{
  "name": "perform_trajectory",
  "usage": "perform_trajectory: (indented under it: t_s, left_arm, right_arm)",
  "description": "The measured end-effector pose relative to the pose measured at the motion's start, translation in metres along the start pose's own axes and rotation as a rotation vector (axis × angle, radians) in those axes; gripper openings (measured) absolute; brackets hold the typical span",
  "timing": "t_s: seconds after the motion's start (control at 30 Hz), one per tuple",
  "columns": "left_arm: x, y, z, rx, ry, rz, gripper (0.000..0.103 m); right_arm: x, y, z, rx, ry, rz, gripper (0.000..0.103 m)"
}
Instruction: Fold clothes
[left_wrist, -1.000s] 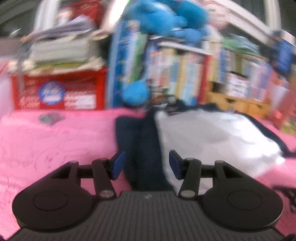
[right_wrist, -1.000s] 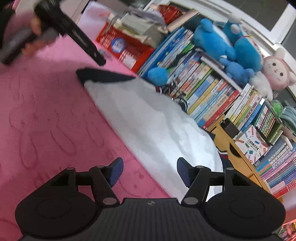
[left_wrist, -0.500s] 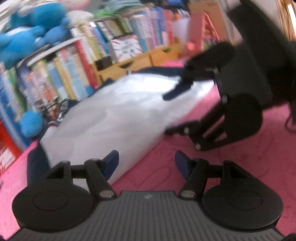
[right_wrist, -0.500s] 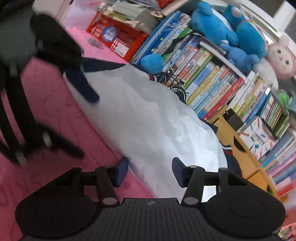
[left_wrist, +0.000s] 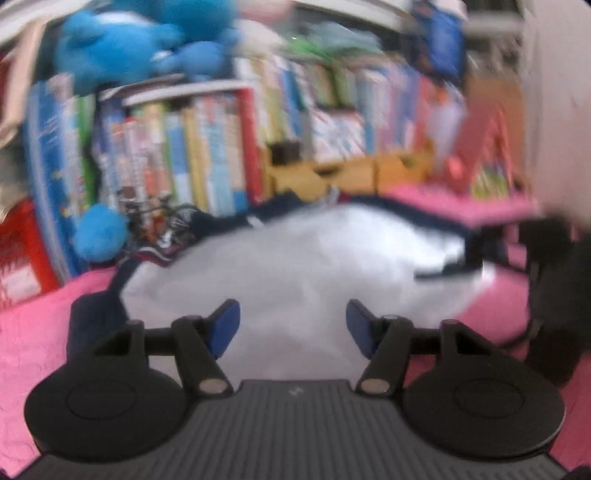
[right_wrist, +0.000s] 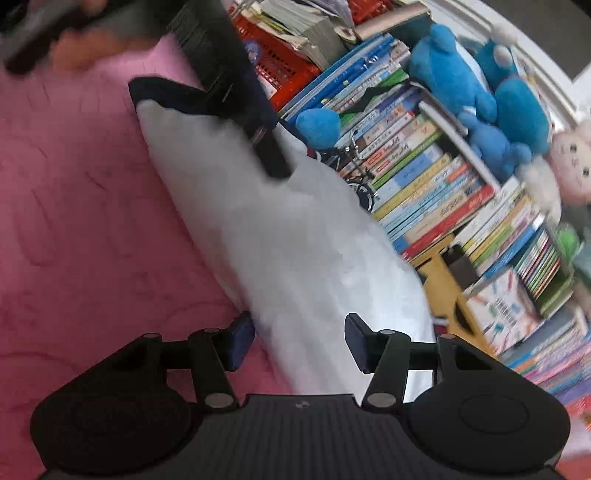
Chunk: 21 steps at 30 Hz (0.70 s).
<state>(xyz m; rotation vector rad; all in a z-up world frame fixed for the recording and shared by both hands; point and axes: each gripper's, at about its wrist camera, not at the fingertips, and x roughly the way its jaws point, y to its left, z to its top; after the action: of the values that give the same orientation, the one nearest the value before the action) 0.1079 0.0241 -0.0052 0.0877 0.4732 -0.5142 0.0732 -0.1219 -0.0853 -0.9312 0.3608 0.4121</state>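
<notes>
Both claws poised over garment (right_wrist: 295, 240) on pink cover (right_wrist: 81, 221)

White garment w/ navy trim lies long and flat beside the books (right_wrist: 424, 177). L claw (left_wrist: 291, 325) hangs over its near edge, R claw (right_wrist: 299, 341) over one end; both w/ jaws apart, gripping nothing. Risks, as judged: a pinch could catch the cover along w/ the cloth & drag it; uneven lifts could skew the fold; a swung edge may snag the books.
</notes>
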Motion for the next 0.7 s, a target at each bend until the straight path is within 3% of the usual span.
perform_trajectory:
  t_s: [0.07,0.17,0.27,0.37,0.43,0.5,0.53,0.6,0.7]
  left_arm:
    - [-0.005,-0.007,-0.001,0.067,0.006,-0.031,0.061]
    - [-0.007,-0.034,-0.014,0.272,0.033,-0.053,0.063]
    - [0.0,-0.065,-0.039,0.496,0.043,-0.021,0.064]
    - [0.018,-0.083,-0.055,0.642,0.041,0.032,0.064]
    - [0.035,-0.085,-0.06,0.688,0.052,0.106,0.059]
    - [0.046,-0.078,-0.061,0.709,0.071,0.187,0.037]
    - [0.05,-0.073,-0.061,0.71,0.083,0.218,0.036]
    - [0.049,-0.058,-0.062,0.694,0.104,0.25,0.036]
    - [0.043,-0.043,-0.065,0.741,0.123,0.294,0.035]
  right_arm:
    - [0.007,-0.001,0.002,-0.005,0.001,0.012,0.024]
    - [0.009,-0.007,0.005,0.015,-0.022,0.016,0.017]
    - [0.005,-0.019,0.009,0.054,-0.035,0.024,0.015]
    - [0.001,-0.029,0.012,0.069,-0.041,0.036,0.015]
    - [0.001,-0.027,0.007,0.035,-0.03,0.04,0.017]
    - [0.001,-0.024,0.001,0.001,-0.019,0.043,0.026]
    - [0.0,-0.023,-0.001,-0.016,-0.013,0.044,0.03]
    - [0.001,-0.023,-0.011,-0.047,0.013,0.027,0.03]
    - [0.007,-0.025,-0.03,-0.119,0.078,-0.056,0.03]
